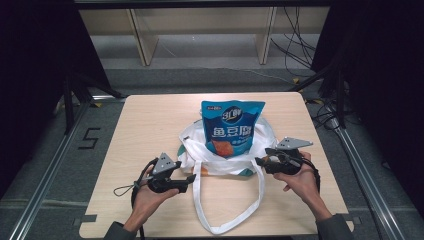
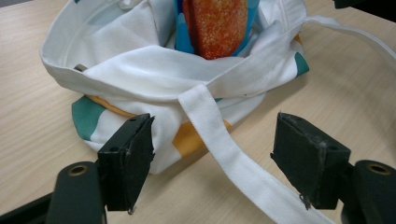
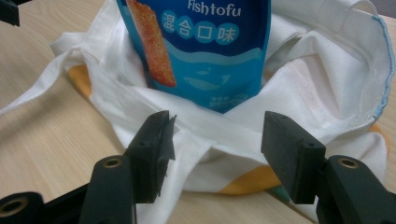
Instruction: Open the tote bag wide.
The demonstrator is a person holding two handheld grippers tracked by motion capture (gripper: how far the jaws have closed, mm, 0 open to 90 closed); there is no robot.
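Both tongs sat low at the near side of the white tote bag (image 1: pixel 227 157), one per flank, which read as a setup to work the bag's mouth around the snack pouch. Left tongs (image 1: pixel 191 178) were apart, nothing clamped; in the left gripper view the white strap (image 2: pixel 233 154) ran between the jaws without touching either. Right tongs (image 1: pixel 259 161) were also apart and empty, jaws flanking a fold of the bag's rim (image 3: pixel 219 135) in the right gripper view, probably the next grab point. The bag lay slumped mid-bench (image 1: pixel 150 125), mouth open, with the blue fish tofu pouch (image 1: pixel 232 127) standing upright in it, most of it still above the rim. The pouch's height and the sagging cloth were the likely obstacles: the rim must come up past it. The long handle loop (image 1: pixel 220 220) trailed toward the near edge, a snag risk. Beyond the bench: a wooden shelf frame (image 1: pixel 145 35) and loose cables (image 1: pixel 295 45) on the floor.
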